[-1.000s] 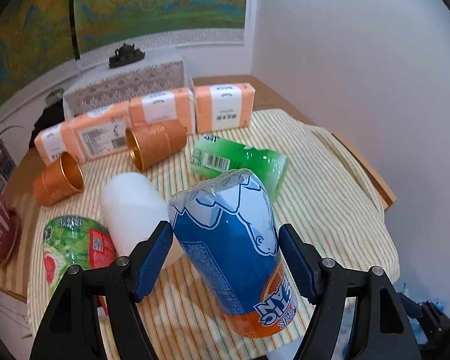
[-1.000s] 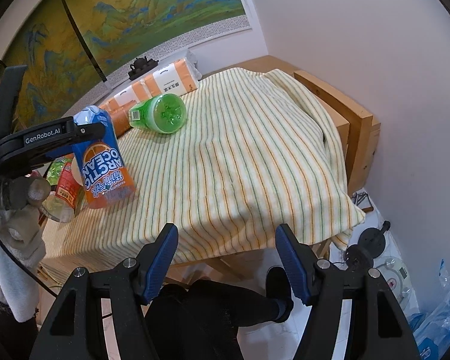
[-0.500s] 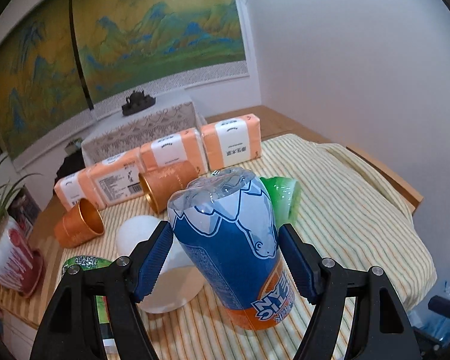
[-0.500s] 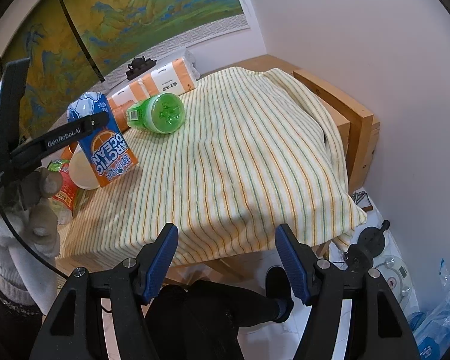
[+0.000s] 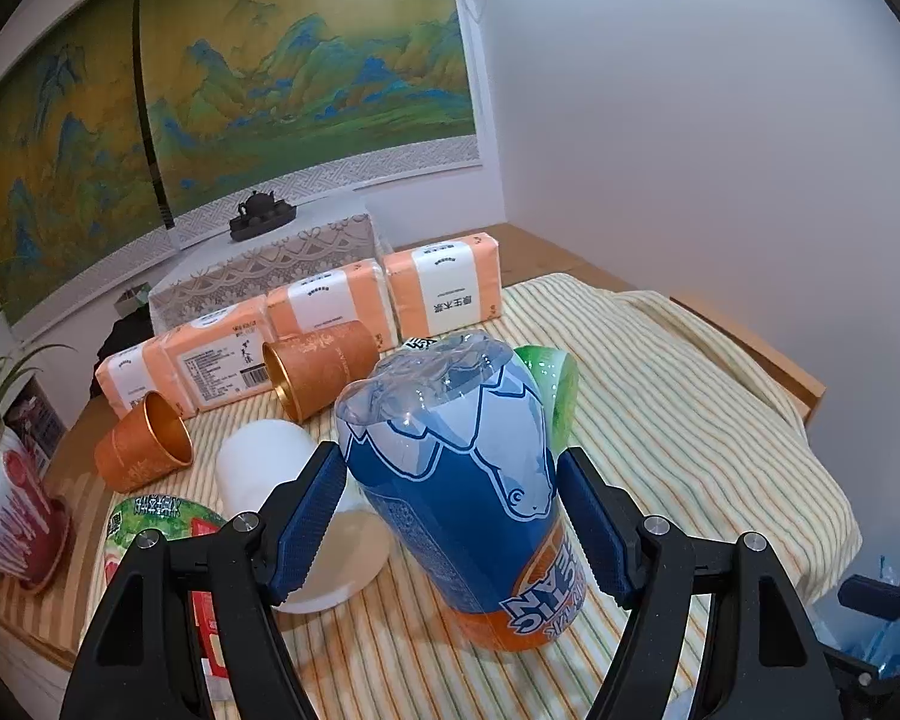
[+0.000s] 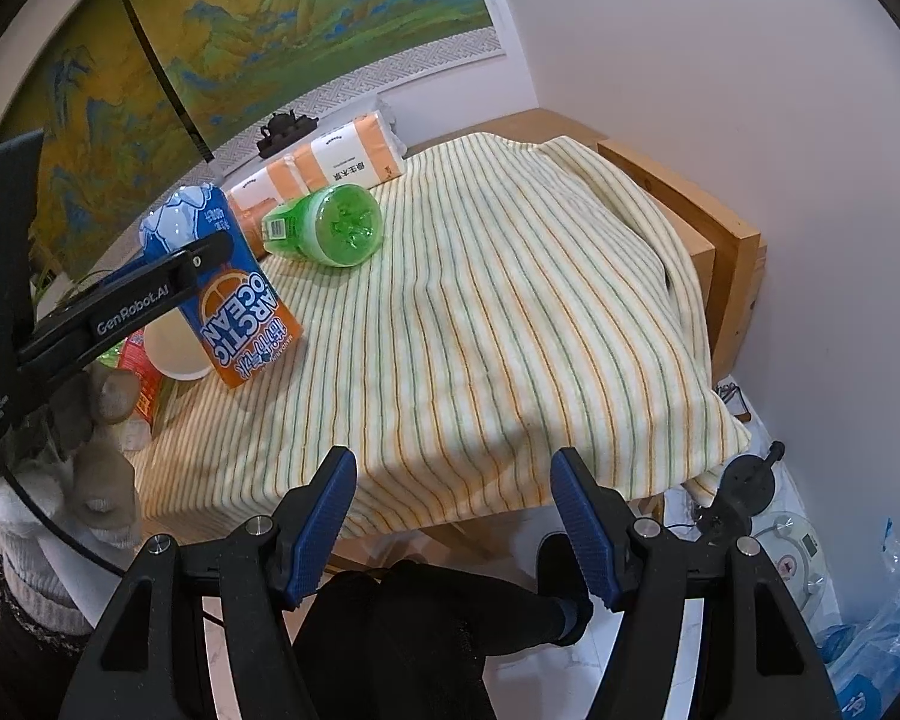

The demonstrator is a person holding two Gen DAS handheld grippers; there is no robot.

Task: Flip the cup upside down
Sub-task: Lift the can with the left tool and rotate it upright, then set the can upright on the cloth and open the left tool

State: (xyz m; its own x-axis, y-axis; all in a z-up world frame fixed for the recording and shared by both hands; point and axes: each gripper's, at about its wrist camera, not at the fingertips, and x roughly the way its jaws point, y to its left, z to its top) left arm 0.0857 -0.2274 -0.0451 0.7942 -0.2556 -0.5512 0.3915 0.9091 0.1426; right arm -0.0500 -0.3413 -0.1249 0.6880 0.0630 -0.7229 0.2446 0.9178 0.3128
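A blue and orange Arctic Ocean cup [image 5: 456,510] stands bottom up and tilted, its print upside down, with its orange end on the striped cloth [image 6: 510,330]. My left gripper [image 5: 450,468] is shut on the cup's blue half, a pad on each side. In the right wrist view the same cup [image 6: 234,300] shows at the left with one finger [image 6: 162,288] across it, held by a gloved hand [image 6: 90,456]. My right gripper [image 6: 453,468] hangs open and empty, off the table's front edge.
Several cups lie on their sides: a green one [image 6: 336,228], a white one [image 5: 282,498], two copper ones [image 5: 324,372] [image 5: 144,450], and a green and red one [image 5: 162,522]. Orange tissue packs [image 5: 444,288] line the back. A plant pot [image 5: 6,510] stands at the far left.
My left gripper has pitched upward with the cup in it, so more wall and painting show. The cup leans further, a little to the right. The right gripper has stayed put.
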